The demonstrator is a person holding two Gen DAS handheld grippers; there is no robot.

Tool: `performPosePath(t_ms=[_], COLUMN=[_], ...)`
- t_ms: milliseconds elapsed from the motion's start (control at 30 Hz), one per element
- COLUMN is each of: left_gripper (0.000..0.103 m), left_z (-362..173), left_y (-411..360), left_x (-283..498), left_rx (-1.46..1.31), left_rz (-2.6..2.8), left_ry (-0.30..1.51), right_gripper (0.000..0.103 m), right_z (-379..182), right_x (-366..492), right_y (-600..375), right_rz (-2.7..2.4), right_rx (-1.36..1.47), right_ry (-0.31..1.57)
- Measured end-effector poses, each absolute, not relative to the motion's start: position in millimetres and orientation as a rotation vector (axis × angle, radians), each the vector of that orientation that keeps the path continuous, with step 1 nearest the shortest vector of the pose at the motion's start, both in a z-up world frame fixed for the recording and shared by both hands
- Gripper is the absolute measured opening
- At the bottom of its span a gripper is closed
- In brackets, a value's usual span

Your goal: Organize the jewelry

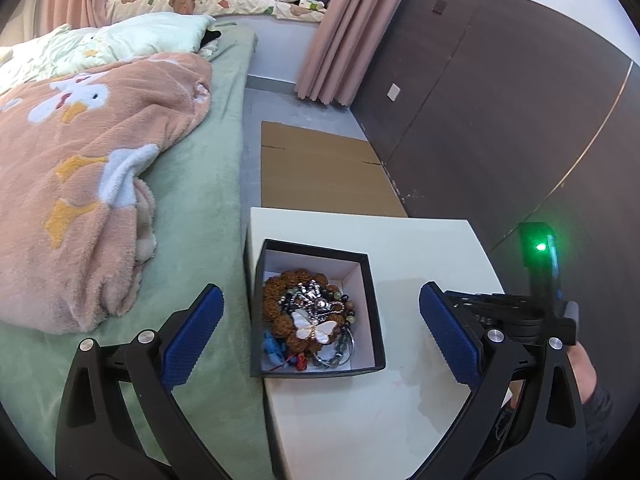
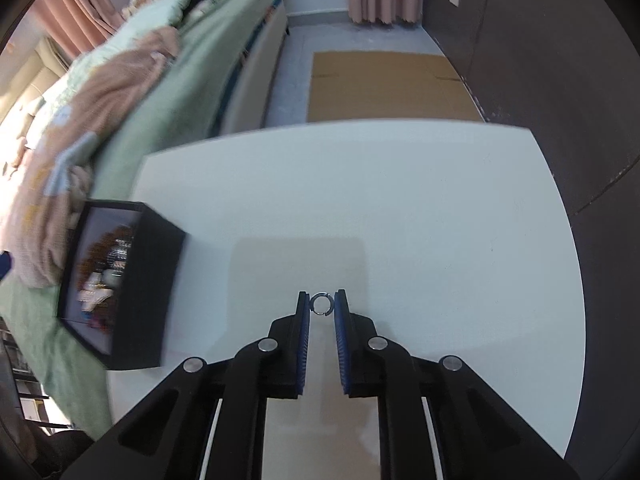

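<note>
A black box (image 1: pixel 372 300) with a white inside stands at the left edge of the white table (image 1: pixel 420 248). It holds a tangle of jewelry: a brown bead bracelet (image 1: pixel 276 292), a pearly butterfly piece (image 1: pixel 314 330), dark beads and a thin hoop. My left gripper (image 1: pixel 320 300) is open wide, above and around the box. In the right wrist view my right gripper (image 2: pixel 322 303) is shut on a small silver ring (image 2: pixel 322 303), held at the fingertips over the table (image 2: pixel 400 200). The box (image 2: pixel 144 280) is blurred at the left there.
A bed with a green sheet (image 1: pixel 208 208) and a pink duck blanket (image 1: pixel 80 184) runs along the table's left side. Flat cardboard (image 1: pixel 320 168) lies on the floor beyond the table. A dark wall (image 1: pixel 500 100) stands to the right. The other handheld gripper (image 1: pixel 540 280) shows at the right.
</note>
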State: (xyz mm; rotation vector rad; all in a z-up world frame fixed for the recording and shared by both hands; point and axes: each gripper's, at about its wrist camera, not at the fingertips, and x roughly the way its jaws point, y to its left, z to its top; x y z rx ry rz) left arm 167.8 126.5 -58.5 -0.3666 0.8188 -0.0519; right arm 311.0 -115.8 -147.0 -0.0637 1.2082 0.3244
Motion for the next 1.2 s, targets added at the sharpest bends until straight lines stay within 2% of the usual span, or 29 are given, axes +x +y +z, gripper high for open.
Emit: performPosePath(t_ms=[500,900,933,1000,1033,1200], left_gripper=[0.098,0.098,0.098,0.098,0.098,0.098], left_z=[-50,-51,-51,-51,-50,-35], left_y=[160,175,175,175,175,166], left_x=[142,135,136,138,138,134], left_rx=[-0.402,-0.418,-0.417,-0.416,-0.413,-0.395], left_rz=[-0.026,-0.006,-0.004,-0.001,0.000,-0.008], left_ry=[0.782,0.772,0.774,0.781,0.789,0.770], right_gripper=[0.013,0.014,0.017,0.036,0.049,0.052], right_z=[-73,-69,-69,-72,-71,-57], right_x=[267,264,265,268,268,265], right_y=[-59,-20,-18,-17,-19,-40], right_rz=[0.531,0.644,0.650,0.649,0.642,0.611], right_rx=[0.003,0.042,0.042,0.042,0.049,0.059], right_ry=[1.032,0.979,0.978,0.997,0.991,0.986])
